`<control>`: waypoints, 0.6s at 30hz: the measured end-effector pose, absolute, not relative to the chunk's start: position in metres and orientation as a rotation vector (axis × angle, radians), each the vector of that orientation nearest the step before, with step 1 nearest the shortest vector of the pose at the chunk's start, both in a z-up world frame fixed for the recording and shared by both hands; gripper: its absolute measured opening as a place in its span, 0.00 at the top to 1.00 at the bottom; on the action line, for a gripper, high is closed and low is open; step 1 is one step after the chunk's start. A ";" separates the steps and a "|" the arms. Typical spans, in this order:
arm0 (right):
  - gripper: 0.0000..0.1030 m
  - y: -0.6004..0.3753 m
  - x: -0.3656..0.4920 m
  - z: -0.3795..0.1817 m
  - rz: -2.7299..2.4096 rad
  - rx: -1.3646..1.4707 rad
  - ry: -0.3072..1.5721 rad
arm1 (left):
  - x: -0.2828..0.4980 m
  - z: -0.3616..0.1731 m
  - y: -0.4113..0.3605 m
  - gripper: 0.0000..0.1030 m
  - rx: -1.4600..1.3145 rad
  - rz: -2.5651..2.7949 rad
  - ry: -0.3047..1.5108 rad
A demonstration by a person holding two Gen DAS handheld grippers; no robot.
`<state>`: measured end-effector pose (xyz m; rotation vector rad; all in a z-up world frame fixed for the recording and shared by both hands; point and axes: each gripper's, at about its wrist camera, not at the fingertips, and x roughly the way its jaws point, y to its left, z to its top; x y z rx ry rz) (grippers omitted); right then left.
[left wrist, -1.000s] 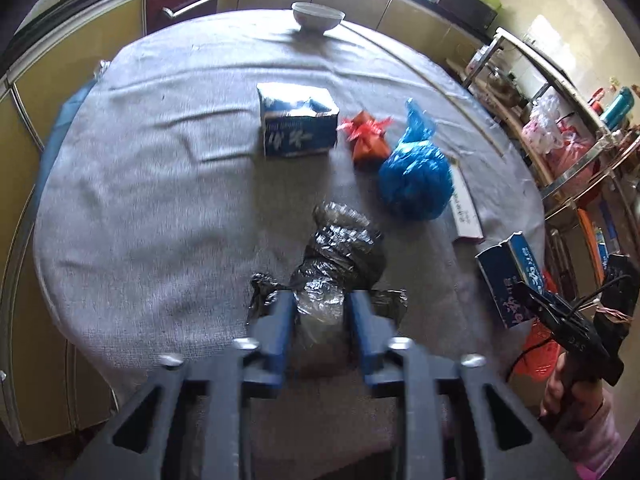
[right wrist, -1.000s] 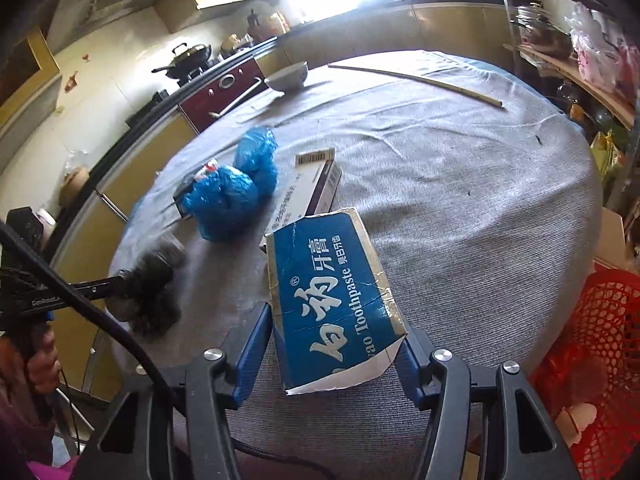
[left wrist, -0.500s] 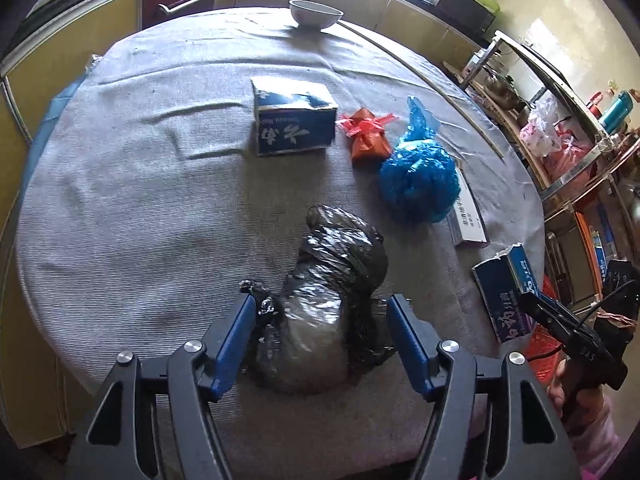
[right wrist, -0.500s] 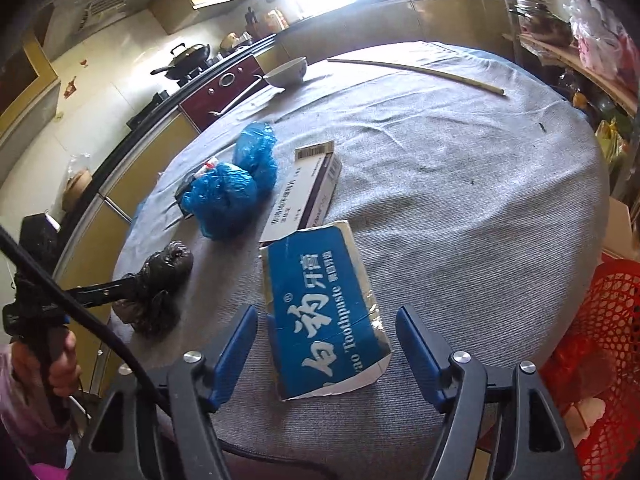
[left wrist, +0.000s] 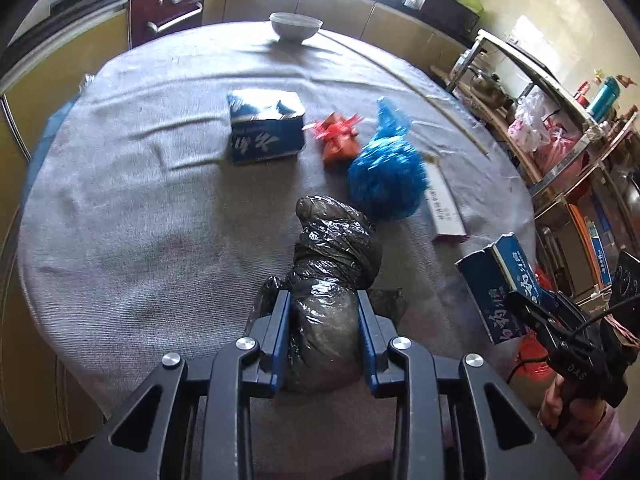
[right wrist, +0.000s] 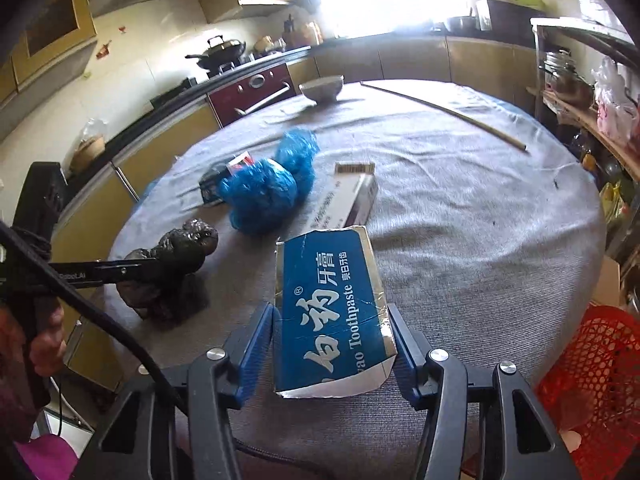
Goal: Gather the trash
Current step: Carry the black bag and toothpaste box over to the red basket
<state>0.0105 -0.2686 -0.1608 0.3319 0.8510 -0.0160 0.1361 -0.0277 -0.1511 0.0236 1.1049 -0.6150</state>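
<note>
Your left gripper [left wrist: 324, 316] has its jaws pressed against both sides of the black bag [left wrist: 332, 272], a crinkly, glossy plastic bundle knotted into lumps, which sits near the front edge of the round table [left wrist: 132, 216]; what it holds cannot be seen through the film. Your right gripper [right wrist: 330, 332] clamps the toothpaste box [right wrist: 328, 304], a blue printed carton with silvery torn edges, open at its near end, tilted up above the coarse grey cloth. Just beyond it lies a long white carton [right wrist: 344, 204], and beside that a blue bag [right wrist: 268, 188] of thin wrinkled plastic, tied shut. A red mesh basket [right wrist: 600, 364] stands off the table's right side. Further back you have a dark blue box [left wrist: 264, 128], a small red bag [left wrist: 340, 140] and a pale bowl [left wrist: 296, 26].
</note>
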 end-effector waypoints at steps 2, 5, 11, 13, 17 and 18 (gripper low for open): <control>0.44 -0.271 0.006 -0.155 -0.019 0.346 0.829 | 0.127 -0.139 -0.030 0.69 0.034 -0.617 1.077; 0.44 -0.274 -0.001 -0.147 -0.023 0.359 0.803 | 0.113 -0.123 -0.037 0.69 0.055 -0.623 1.028; 0.44 -0.274 -0.021 -0.133 -0.026 0.360 0.753 | 0.086 -0.090 -0.049 0.69 0.086 -0.648 0.932; 0.44 -0.274 -0.031 -0.128 -0.026 0.362 0.731 | 0.077 -0.083 -0.052 0.69 0.094 -0.653 0.908; 0.44 -0.273 -0.048 -0.119 -0.029 0.367 0.688 | 0.059 -0.073 -0.060 0.69 0.125 -0.646 0.865; 0.44 -0.273 -0.053 -0.116 -0.031 0.367 0.677 | 0.055 -0.071 -0.062 0.69 0.134 -0.646 0.854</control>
